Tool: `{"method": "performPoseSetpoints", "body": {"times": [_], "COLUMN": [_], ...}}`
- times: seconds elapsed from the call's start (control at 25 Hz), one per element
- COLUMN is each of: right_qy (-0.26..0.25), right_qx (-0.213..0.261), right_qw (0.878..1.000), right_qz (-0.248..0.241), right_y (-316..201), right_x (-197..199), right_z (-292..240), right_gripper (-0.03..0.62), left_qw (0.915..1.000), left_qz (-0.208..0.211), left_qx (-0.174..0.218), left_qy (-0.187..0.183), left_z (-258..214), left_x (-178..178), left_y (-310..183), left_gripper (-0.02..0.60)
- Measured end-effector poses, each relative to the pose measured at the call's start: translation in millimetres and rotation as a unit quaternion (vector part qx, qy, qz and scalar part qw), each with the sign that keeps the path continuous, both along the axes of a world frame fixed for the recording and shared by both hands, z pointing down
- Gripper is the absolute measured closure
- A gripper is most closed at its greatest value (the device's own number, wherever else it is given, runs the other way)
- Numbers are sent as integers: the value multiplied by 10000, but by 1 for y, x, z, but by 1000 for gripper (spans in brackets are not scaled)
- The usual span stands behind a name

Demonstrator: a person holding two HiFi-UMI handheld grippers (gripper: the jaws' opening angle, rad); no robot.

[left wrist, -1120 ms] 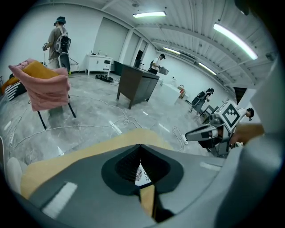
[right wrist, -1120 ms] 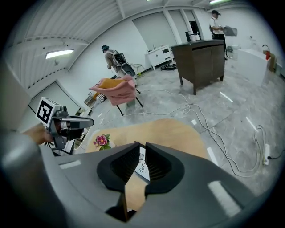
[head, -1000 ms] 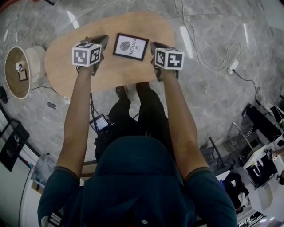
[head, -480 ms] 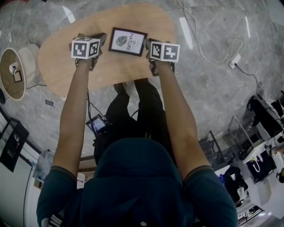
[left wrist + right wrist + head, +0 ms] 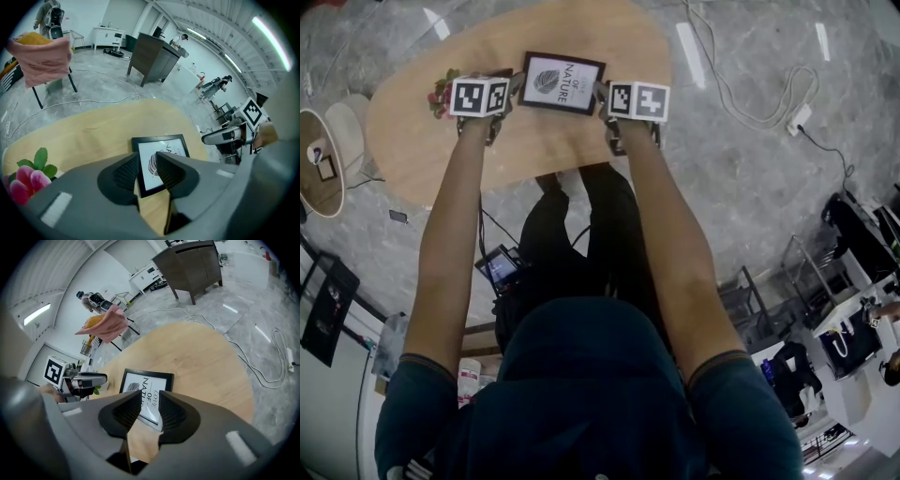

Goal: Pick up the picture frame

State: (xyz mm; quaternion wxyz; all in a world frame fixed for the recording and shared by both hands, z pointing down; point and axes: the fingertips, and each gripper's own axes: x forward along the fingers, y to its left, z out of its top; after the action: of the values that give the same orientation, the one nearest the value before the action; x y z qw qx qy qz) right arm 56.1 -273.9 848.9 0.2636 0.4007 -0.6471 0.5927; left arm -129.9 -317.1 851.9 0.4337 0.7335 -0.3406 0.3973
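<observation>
Both tools had come down beside the black-rimmed rectangular picture frame (image 5: 561,82), which lay flat on the pale wooden oval counter (image 5: 412,141). The left tool (image 5: 512,86) and right tool (image 5: 602,94) had just opened wide and gripped nothing yet, probably ready to take its side edges.

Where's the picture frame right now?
In the head view the picture frame lies flat on the wooden table, between the left gripper and right gripper, whose jaws have just been opening, nothing gripped.
</observation>
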Motion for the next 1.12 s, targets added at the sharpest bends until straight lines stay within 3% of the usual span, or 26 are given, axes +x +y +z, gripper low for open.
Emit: {"method": "performPoseSetpoints", "body": {"times": [0.6,1.12], "right_qy": [-69,144], "right_qx": [-495,-666], "right_qw": [9987,9977], "right_qz": [61,-41], "right_y": [15,17], "right_x": [-7,-8], "right_z": [54,74], "right_gripper": [482,484], "left_qw": [9989,9978], "left_qz": [52,49], "left_qx": [-310,-348], "left_qy": [-346,-557], "left_z": [58,68], "left_x": [-4,-5], "left_y": [11,14], "left_gripper": [439,456]}}
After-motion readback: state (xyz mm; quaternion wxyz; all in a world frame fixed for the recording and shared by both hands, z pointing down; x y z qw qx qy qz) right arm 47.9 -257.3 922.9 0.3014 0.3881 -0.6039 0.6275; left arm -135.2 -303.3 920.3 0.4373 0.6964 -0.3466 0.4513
